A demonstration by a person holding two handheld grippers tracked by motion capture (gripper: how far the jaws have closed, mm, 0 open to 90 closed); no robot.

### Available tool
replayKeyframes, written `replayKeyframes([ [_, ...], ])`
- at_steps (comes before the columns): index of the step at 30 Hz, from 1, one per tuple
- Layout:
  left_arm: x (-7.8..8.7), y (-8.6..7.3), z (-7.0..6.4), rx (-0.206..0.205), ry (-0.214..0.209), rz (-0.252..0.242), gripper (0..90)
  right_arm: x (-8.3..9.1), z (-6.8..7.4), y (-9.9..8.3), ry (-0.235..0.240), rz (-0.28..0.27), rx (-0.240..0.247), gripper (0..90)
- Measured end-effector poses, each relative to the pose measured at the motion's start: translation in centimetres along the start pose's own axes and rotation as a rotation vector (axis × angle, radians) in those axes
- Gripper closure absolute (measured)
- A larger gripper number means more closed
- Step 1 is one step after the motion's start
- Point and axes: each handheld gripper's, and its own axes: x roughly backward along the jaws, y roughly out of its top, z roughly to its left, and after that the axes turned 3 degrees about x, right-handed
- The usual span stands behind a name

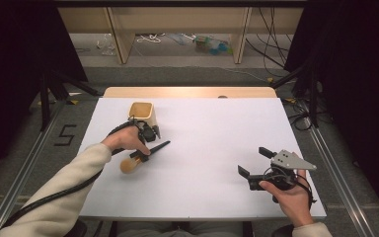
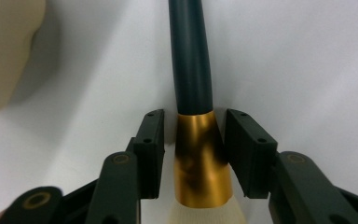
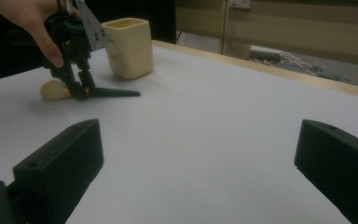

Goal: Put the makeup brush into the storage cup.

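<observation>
Brush (image 1: 143, 156), lying on the white table (image 1: 202, 148) at its left side, just in front of the cream cup (image 1: 142, 116): pale bristle head toward the person, dark handle pointing away and to the right. In the left gripper view the gold ferrule (image 2: 200, 158) sits between the two jaws, the dark handle (image 2: 190, 56) running up beyond them; a narrow gap shows on each side of the ferrule, so the jaws bracket it without a clear grip. Left gripper (image 1: 140, 157), held from above by the left hand (image 1: 126, 140), points down at the brush. Right gripper (image 1: 256, 163), in the right hand (image 1: 288, 195) at the table's right front, well apart from the brush, jaws wide, nothing between them.
</observation>
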Motion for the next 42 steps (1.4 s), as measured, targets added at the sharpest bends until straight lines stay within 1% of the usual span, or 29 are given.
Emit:
replayKeyframes([
  [2,-0.03,0.02,-0.01,0.002,-0.008,0.004,59.9,-0.01,0.00,0.00,0.001,-0.002,0.001,2.0],
  [5,-0.04,0.07,-0.02,-0.006,-0.017,0.014,62.3,-0.02,0.00,-0.01,0.001,0.002,0.001,2.0],
  [6,-0.11,0.06,-0.02,-0.009,-0.017,0.007,63.1,-0.03,-0.01,-0.01,0.002,0.002,0.001,2.1],
  [7,-0.11,0.06,-0.07,-0.005,-0.021,0.009,63.2,-0.02,-0.02,-0.01,0.001,0.003,0.000,2.0],
  [10,-0.10,0.08,0.03,-0.014,-0.020,0.008,63.7,-0.01,0.00,-0.01,-0.001,0.002,0.000,2.2],
  [13,-0.10,0.10,0.09,-0.009,-0.027,0.007,64.4,0.03,-0.02,0.00,-0.005,0.000,0.000,2.2],
  [15,-0.10,0.09,0.03,-0.019,-0.031,0.012,64.6,0.04,-0.02,0.00,-0.006,-0.001,0.000,2.2],
  [16,-0.09,0.12,0.04,-0.031,-0.026,0.016,64.7,0.03,-0.02,0.01,-0.006,-0.002,-0.001,2.3],
  [18,-0.09,0.18,-0.02,-0.032,-0.023,0.022,65.0,0.05,-0.02,0.02,-0.008,-0.001,-0.002,2.2],
  [19,-0.10,0.18,-0.09,-0.024,-0.027,0.023,65.1,0.04,-0.03,0.02,0.001,-0.003,-0.004,2.3],
  [20,-0.10,0.20,-0.08,-0.026,-0.027,0.025,65.1,0.04,-0.03,0.02,0.001,-0.003,-0.004,2.3],
  [22,-0.11,0.18,-0.09,-0.020,-0.027,0.023,65.2,0.05,-0.03,0.01,-0.008,-0.001,-0.001,2.3],
  [23,-0.11,0.21,-0.02,-0.027,-0.024,0.023,65.2,0.05,-0.03,0.01,-0.003,-0.001,-0.003,2.3],
  [25,-0.11,0.23,-0.03,-0.029,-0.026,0.026,65.3,0.02,-0.03,0.01,0.005,-0.007,-0.008,2.4],
  [26,-0.13,0.23,-0.06,-0.026,-0.031,0.030,65.3,0.03,-0.03,0.01,0.000,-0.004,-0.004,2.4],
  [28,-0.11,0.32,0.03,-0.036,-0.035,0.040,65.3,0.03,-0.03,0.02,0.002,-0.004,-0.006,2.4],
  [29,-0.12,0.34,-0.07,-0.022,-0.043,0.045,65.3,0.03,-0.03,0.02,0.002,-0.004,-0.006,2.4],
  [31,-0.12,0.45,-0.02,-0.036,-0.036,0.050,65.4,0.02,-0.02,0.02,0.000,-0.004,-0.005,2.4],
  [32,-0.13,0.47,-0.04,-0.037,-0.035,0.051,65.4,0.02,-0.02,0.02,0.001,-0.004,-0.005,2.4],
  [33,-0.12,0.49,-0.05,-0.039,-0.034,0.053,65.4,0.03,-0.02,0.02,-0.009,-0.003,-0.002,2.4],
  [34,-0.11,0.51,-0.06,-0.043,-0.034,0.055,65.4,0.02,-0.03,0.01,0.001,-0.004,-0.006,2.4],
  [35,-0.11,0.51,-0.07,-0.047,-0.034,0.056,65.4,0.04,-0.05,0.02,-0.005,-0.003,-0.003,2.4],
  [37,-0.09,0.50,-0.10,-0.052,-0.036,0.058,65.4,0.03,-0.05,0.01,0.001,-0.004,-0.006,2.4],
  [38,-0.07,0.51,-0.10,-0.060,-0.037,0.060,65.4,0.03,-0.05,0.01,0.001,-0.004,-0.006,2.4],
  [39,-0.07,0.50,-0.12,-0.066,-0.038,0.057,65.5,0.05,-0.04,0.01,-0.008,-0.003,-0.004,2.4],
  [41,-0.04,0.45,-0.26,-0.078,-0.047,0.045,65.5,0.05,-0.06,0.01,-0.006,-0.003,-0.004,2.4],
  [42,0.03,0.47,-0.22,-0.097,-0.046,0.036,65.5,0.06,-0.06,0.01,-0.005,-0.002,-0.004,2.4],
])
